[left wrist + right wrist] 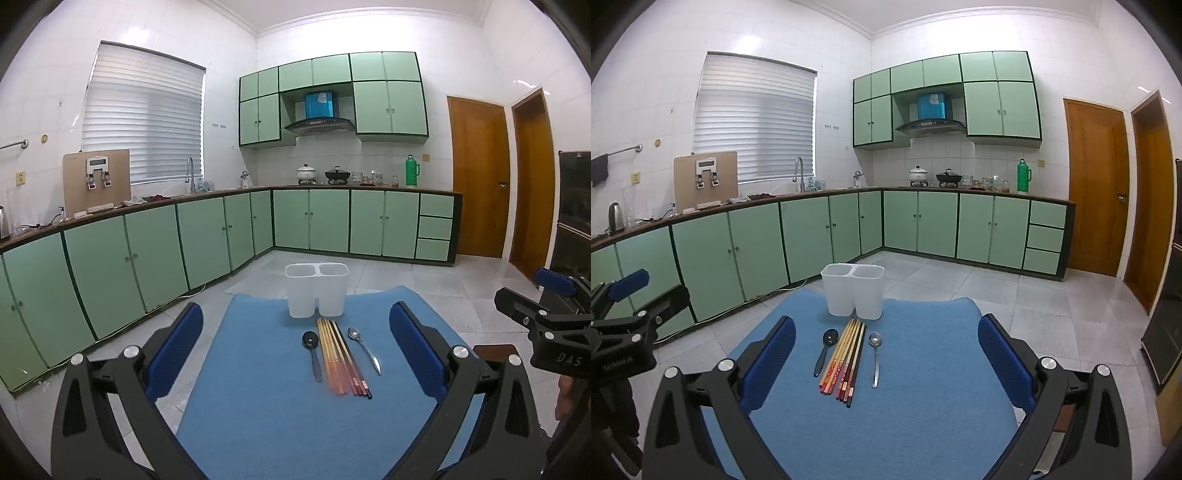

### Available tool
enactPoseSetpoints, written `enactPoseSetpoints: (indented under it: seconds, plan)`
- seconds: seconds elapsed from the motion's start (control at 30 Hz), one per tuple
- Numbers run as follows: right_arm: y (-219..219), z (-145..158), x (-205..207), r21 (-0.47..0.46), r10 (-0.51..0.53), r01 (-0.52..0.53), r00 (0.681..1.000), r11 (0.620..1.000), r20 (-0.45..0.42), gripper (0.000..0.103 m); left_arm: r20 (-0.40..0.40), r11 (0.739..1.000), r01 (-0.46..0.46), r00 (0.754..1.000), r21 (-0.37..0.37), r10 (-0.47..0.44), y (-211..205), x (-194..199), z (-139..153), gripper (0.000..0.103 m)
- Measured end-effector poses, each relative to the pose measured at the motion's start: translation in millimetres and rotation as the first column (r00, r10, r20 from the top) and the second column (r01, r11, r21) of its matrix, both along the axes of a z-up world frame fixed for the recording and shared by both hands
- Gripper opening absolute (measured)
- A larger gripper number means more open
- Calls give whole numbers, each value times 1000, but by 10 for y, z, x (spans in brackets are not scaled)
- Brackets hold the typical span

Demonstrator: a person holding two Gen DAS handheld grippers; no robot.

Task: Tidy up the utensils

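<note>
A white two-compartment utensil holder (pixel 317 291) (pixel 854 291) stands upright at the far end of a blue mat (pixel 266 413) (pixel 923 387). In front of it lie a black spoon (pixel 312 350) (pixel 824 349), a bundle of several chopsticks (pixel 341 358) (pixel 846 358) and a silver spoon (pixel 364 349) (pixel 875 356). My left gripper (pixel 295 336) is open and empty, above the mat's near side. My right gripper (pixel 886 336) is open and empty too. Each gripper shows at the edge of the other's view, the right (pixel 546 314) and the left (pixel 624 295).
The mat covers a small table with a tiled floor (pixel 1052 295) around it. Green cabinets (pixel 738 247) with a countertop run along the left and back walls. Wooden doors (pixel 1097 184) are at the right.
</note>
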State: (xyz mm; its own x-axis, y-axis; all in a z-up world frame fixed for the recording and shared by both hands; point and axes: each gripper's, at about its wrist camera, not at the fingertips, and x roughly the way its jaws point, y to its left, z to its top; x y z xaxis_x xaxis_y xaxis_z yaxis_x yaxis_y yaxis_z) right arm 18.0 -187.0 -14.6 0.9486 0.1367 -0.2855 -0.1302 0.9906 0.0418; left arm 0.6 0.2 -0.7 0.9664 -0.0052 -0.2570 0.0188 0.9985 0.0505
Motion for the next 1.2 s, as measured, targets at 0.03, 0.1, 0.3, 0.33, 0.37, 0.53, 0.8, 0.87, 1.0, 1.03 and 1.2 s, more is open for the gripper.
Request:
enactPoseSetpoints:
  seconds: [0.03, 0.1, 0.3, 0.33, 0.37, 0.53, 0.8, 0.87, 1.0, 1.03, 1.2]
  plan:
    - [-1, 1, -4, 1, 0, 0, 1000, 1000, 6, 97, -1, 1000, -1, 1000, 1, 1, -7, 19, 0, 98]
    - [-2, 1, -4, 2, 1, -1, 1000, 1000, 4, 97, -3, 1000, -4, 1000, -9, 4, 49, 22, 27, 98]
    - [-6, 7, -9, 7, -1, 1, 1000, 1000, 0, 97, -3, 1000, -4, 1000, -10, 4, 42, 23, 44, 98]
    - [-7, 2, -7, 6, 0, 0, 1000, 1000, 3, 97, -2, 1000, -3, 1000, -9, 3, 46, 27, 48, 98]
    - [-8, 3, -9, 7, 1, -1, 1000, 1000, 3, 97, -3, 1000, -2, 1000, -9, 2, 50, 32, 52, 98]
    - [-47, -15, 5, 8, 1, -1, 1000, 1000, 2, 97, -2, 1000, -7, 1000, -10, 7, 40, -3, 9, 98]
    - [-73, -4, 20, 8, -1, 1, 1000, 1000, 1, 97, -1, 1000, -16, 1000, -14, 16, 128, 23, 7, 98]
    - [-85, -4, 23, 9, -1, 1, 1000, 1000, 1, 97, -1, 1000, -16, 1000, -14, 16, 148, 26, 8, 98]
    - [-85, -5, 23, 7, -1, 1, 1000, 1000, 1, 97, -1, 1000, -17, 1000, -13, 17, 157, 43, -14, 98]
    - [-77, -3, 22, 8, -1, 1, 1000, 1000, 0, 97, -1, 1000, -18, 1000, -13, 18, 131, 36, -9, 98]
    - [-84, -7, 24, 8, 0, 0, 1000, 1000, -1, 97, -1, 1000, -17, 1000, -11, 17, 172, 51, -12, 98]
